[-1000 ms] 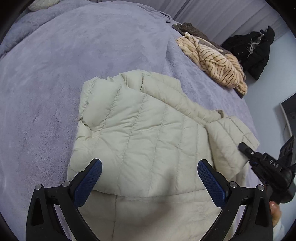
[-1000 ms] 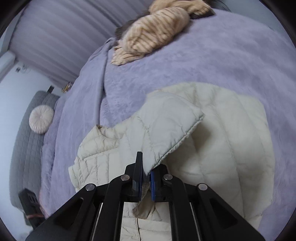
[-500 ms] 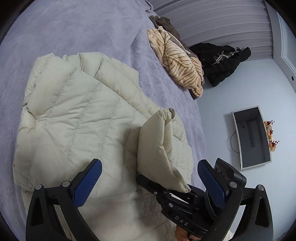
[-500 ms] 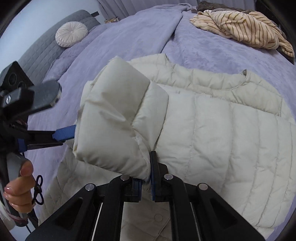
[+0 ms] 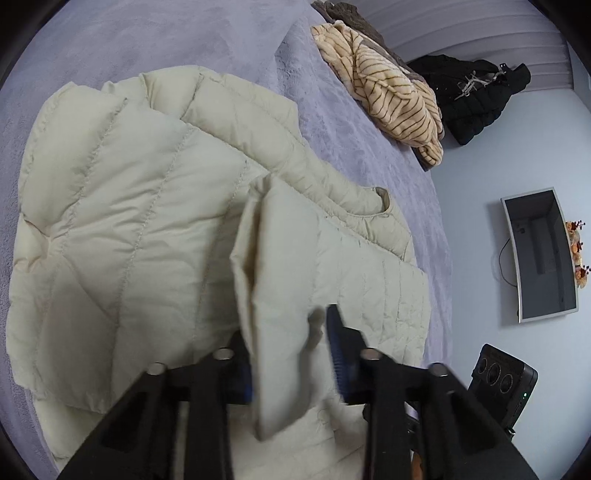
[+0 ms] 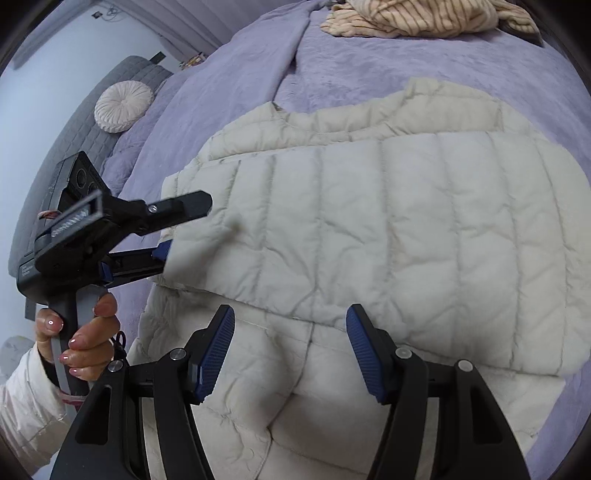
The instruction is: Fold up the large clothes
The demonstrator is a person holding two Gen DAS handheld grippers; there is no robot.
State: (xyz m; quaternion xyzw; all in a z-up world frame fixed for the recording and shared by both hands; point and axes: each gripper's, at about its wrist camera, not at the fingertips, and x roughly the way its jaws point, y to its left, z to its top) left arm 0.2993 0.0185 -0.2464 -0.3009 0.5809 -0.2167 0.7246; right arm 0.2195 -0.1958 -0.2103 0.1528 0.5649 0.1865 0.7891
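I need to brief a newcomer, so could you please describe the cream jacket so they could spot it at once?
Start at the wide lilac bed. The jacket lies spread across its near side, below a striped top heaped at the far edge. It is pale cream, puffy and quilted, unlike the striped heap.

Bed with clothes on a lilac cover

The bed [image 6: 229, 85] is spread with a plush lilac cover, creased toward the far side. A cream quilted jacket [image 6: 388, 221] lies flat near the front, one part folded across its body. Well apart, at the far edge, sits a heap of striped tan clothes [image 5: 384, 88]. A round pleated cushion [image 6: 123, 105] rests by the grey headboard [image 6: 74, 140].
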